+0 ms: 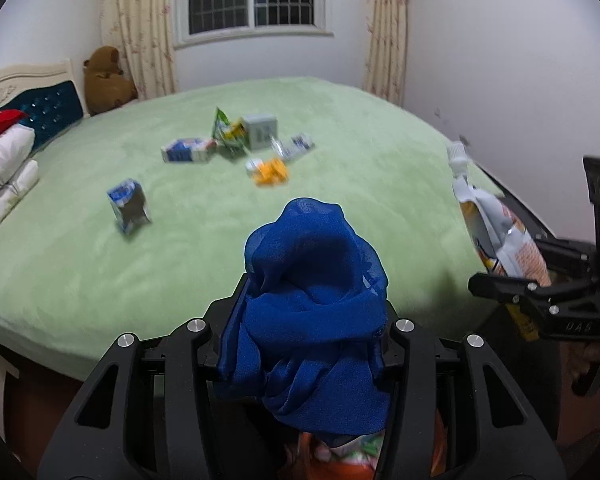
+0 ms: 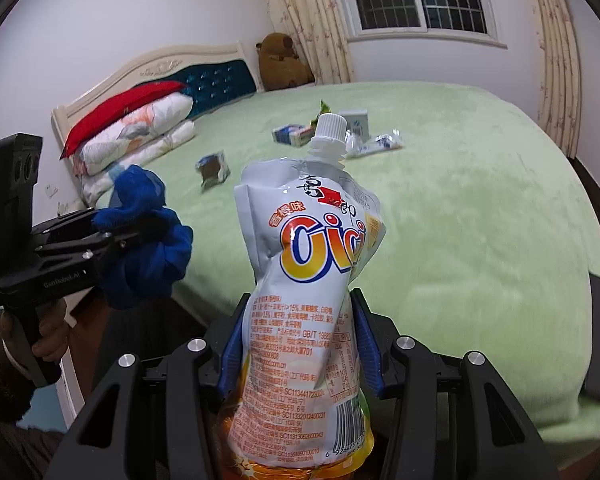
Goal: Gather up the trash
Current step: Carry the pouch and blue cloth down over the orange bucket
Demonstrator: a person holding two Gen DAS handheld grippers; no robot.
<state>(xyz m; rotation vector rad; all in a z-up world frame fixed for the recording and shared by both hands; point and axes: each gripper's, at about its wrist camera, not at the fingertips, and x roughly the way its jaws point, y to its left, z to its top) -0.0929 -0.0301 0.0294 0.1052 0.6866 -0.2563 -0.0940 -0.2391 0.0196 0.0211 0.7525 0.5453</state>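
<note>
While both hands are loaded, the job is only partly through. The left gripper is clamped on a bunched blue bag, its mouth gaping upward, held in the air just off the near edge of the bed. The right gripper pinches a white-and-orange spouted drink pouch upright, cap on top, also clear of the bed and well apart from the bag. So one piece of trash is lifted but not yet dropped in; my read is that bringing pouch and bag mouth together comes next.

Plenty is left out on the green cover: a small blue-and-white carton standing alone nearest us, then a loose cluster further back — a flattened blue-and-white box, a green wrapper, a grey box, a crinkled blue-and-white packet and an orange packet. None of those has been touched by either gripper at this point.
</note>
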